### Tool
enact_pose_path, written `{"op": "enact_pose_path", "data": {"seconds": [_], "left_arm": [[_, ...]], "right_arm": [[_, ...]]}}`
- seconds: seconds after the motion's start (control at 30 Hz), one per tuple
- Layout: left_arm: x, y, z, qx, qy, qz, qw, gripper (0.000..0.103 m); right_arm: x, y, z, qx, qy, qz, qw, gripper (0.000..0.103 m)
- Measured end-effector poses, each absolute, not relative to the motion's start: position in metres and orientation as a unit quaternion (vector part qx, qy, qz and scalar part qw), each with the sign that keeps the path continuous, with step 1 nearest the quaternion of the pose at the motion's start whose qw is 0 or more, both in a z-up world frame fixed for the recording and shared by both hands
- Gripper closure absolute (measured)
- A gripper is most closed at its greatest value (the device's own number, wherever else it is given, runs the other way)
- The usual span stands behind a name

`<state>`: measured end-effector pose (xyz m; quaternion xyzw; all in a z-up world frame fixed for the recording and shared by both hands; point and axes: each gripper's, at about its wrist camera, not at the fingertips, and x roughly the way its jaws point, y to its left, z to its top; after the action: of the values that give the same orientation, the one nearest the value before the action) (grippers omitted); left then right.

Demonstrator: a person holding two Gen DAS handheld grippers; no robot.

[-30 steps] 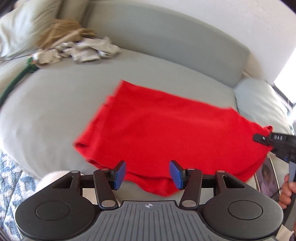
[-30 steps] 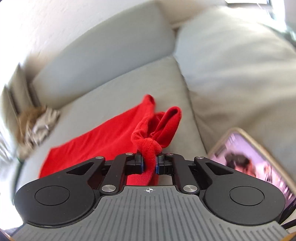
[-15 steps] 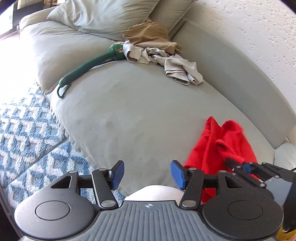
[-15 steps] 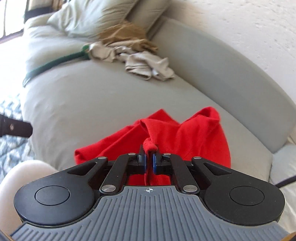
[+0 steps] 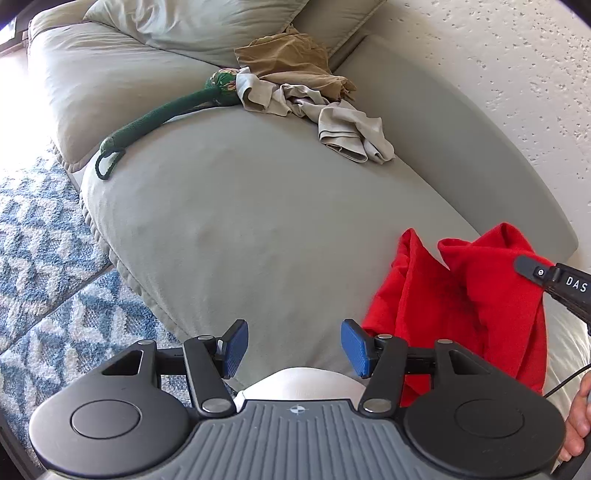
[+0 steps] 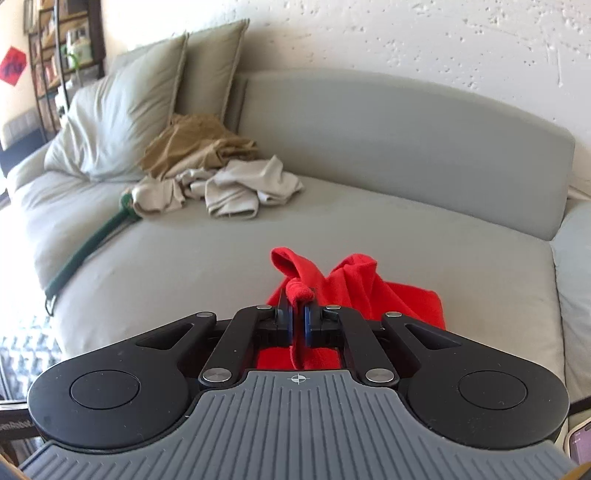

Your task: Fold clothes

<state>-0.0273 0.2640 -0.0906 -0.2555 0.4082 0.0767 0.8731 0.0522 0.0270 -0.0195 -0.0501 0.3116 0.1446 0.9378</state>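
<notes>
One big grey-green sofa (image 5: 258, 229) fills both views, w/ a curved backrest (image 6: 406, 122) against a rough white wall (image 6: 443, 33); blue-and-white patterned rug (image 5: 40, 236) lies on the floor, left of the left gripper (image 5: 293, 347). Two loose cushions (image 6: 155, 88) lean at the far-left end of the sofa, and a shelf unit (image 6: 55, 48) stands beyond them. Far ahead of both grippers, a tan garment (image 5: 291, 62) and pale beige clothes (image 5: 332, 118) sit in a heap by the cushions, w/ a long dark green fabric piece (image 5: 155, 118) trailing from the heap toward the seat's front edge. Red garment (image 5: 480, 306) is bunched up on the seat, just right of the left gripper, part of it lifted off the cushion and hanging in folds. Right gripper (image 6: 298, 323) has its blue pads pressed together on a pinch of the red cloth, which pokes up between the pads and drapes ahead of them. Left gripper is held low over the seat's front edge, blue pads (image 5: 234, 347) spread wide, nothing between them, not touching the garment. A hand (image 5: 578, 417) shows at the far right edge of the left view, a thin cable beside it.
</notes>
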Motion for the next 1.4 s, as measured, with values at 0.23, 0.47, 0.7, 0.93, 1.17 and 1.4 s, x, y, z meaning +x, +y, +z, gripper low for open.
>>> {"op": "enact_pose_path", "data": {"seconds": [0.23,0.47,0.7,0.93,1.17,1.4], "left_arm": [[-0.029,0.269,-0.094,-0.263,0.412,0.086,0.868,0.049],[-0.029,0.269,-0.094,-0.268,0.413,0.092,0.865,0.048],[-0.015,0.259,-0.09,-0.266,0.412,0.068,0.869,0.048],[-0.005,0.241,-0.082,-0.256,0.409,0.048,0.875,0.047],[0.0,0.238,-0.086,-0.267,0.418,0.037,0.867,0.047],[0.007,0.231,-0.095,-0.271,0.432,0.024,0.86,0.046]], "right_arm": [[0.027,0.049,-0.04,-0.091,0.305,0.204,0.926,0.098],[0.017,0.072,-0.068,-0.154,0.386,0.307,0.856,0.066],[0.03,0.014,-0.025,-0.029,0.42,0.298,0.857,0.051],[0.152,-0.023,-0.04,0.137,0.514,0.154,0.833,0.052],[0.233,0.016,-0.096,0.151,0.584,0.093,0.792,0.061],[0.257,0.042,-0.129,0.094,0.601,0.036,0.793,0.061]]}}
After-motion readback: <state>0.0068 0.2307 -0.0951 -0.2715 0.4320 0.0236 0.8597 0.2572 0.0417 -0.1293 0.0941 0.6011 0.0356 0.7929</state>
